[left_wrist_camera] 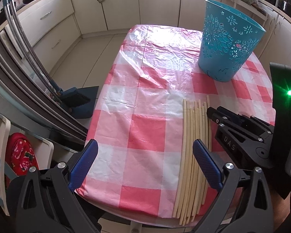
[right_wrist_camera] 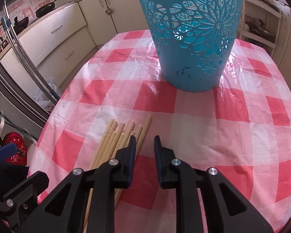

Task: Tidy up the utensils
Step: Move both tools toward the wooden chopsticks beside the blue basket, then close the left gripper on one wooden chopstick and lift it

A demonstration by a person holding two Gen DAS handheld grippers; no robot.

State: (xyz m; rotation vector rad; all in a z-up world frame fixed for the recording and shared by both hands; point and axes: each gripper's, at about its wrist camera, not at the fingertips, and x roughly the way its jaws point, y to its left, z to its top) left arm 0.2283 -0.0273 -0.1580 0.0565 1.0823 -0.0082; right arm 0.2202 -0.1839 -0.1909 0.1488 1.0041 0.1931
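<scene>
Below, chopsticks (right_wrist_camera: 114, 145) partly hidden behind right tongs (right_wrist_camera: 144, 138), narrowly parted, empty; left tongs (left_wrist_camera: 143, 145) wide apart.

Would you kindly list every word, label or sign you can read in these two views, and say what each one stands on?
"DAS": raised letters on the black body of the right gripper, seen from the left wrist view.
Red and pink wall stickers behind the pans: signs too small and blurred to read.
Blue basket: cut-out flowers only, no text.
Chopsticks and checked tablecloth: no text.
</scene>
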